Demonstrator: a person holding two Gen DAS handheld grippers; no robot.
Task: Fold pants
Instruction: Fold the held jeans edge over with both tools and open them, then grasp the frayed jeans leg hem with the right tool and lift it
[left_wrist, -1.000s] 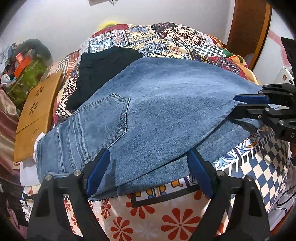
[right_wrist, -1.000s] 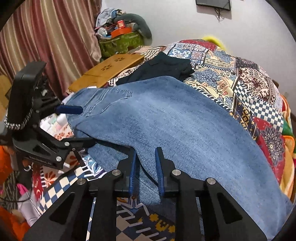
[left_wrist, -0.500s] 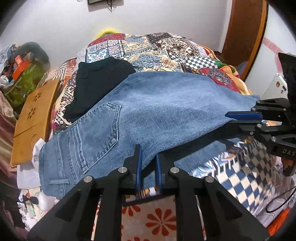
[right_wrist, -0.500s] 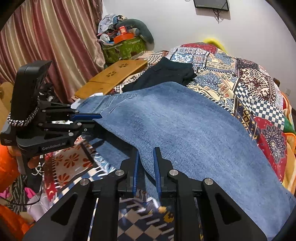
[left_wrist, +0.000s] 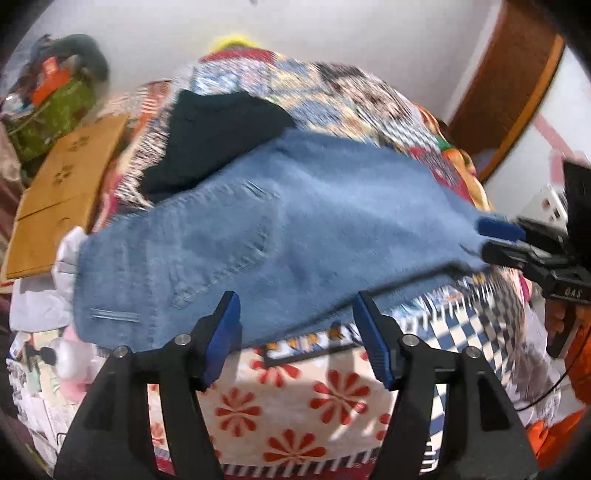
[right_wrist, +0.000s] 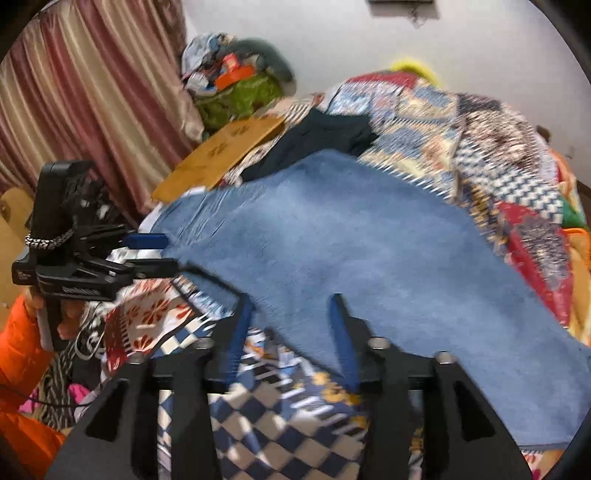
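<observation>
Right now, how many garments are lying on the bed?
2. The blue jeans lie folded across the near part of the bed, and a dark garment sits behind them, partly under their far edge. More could be hidden beneath the jeans.

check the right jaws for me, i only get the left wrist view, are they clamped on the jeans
Observer: No. In the right wrist view the right gripper has its jaws apart and opening. The edge of the jeans lies between them, unpinched.
Operator: how does my left one look from the side
Observer: The left gripper has its jaws one above the other, apart and opening, with the tips right at the jeans' edge.
Operator: where does the leg end
Observer: It runs on past the right gripper toward the lower right, lying on the quilt.
</observation>
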